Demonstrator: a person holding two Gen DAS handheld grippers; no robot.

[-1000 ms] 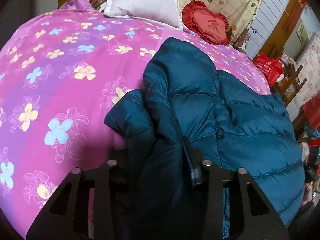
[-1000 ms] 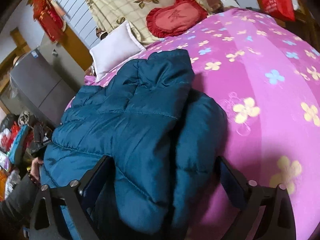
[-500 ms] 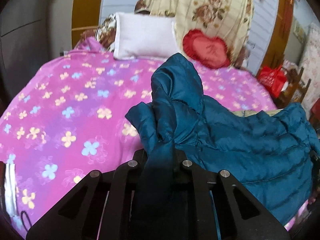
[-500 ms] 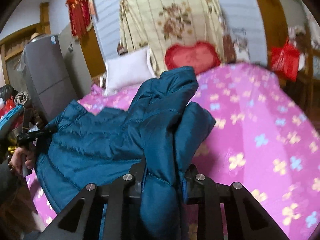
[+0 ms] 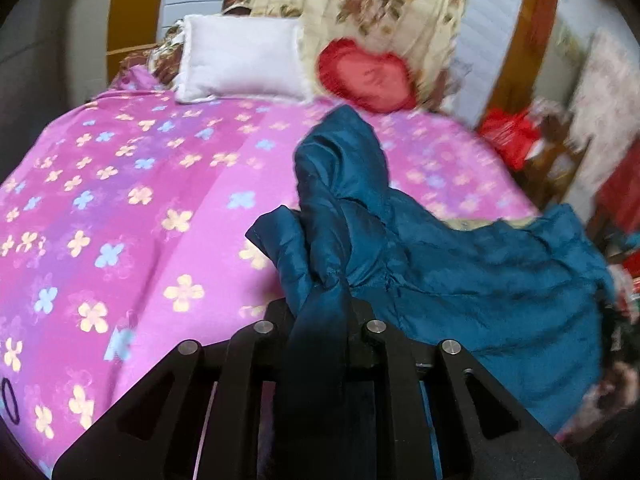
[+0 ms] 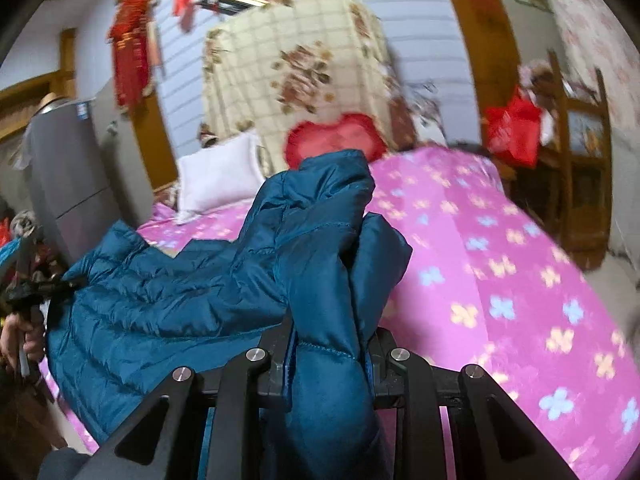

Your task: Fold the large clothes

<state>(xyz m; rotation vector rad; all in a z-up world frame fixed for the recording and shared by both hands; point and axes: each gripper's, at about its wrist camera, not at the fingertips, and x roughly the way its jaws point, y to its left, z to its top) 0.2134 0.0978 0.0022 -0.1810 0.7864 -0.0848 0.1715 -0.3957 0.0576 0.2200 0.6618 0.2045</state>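
Now the left tongs [image 5: 320, 312] pinched a bunched edge of the jacket [image 5: 460, 280], and the right tongs [image 6: 328, 344] pinched a padded fold, their jaws easing very slightly apart around it, likely so both could lift one side for folding. Beyond them, the rest lay on the bed [image 5: 140, 220]. A second earlier the tongs were spread and the jacket lay flat.
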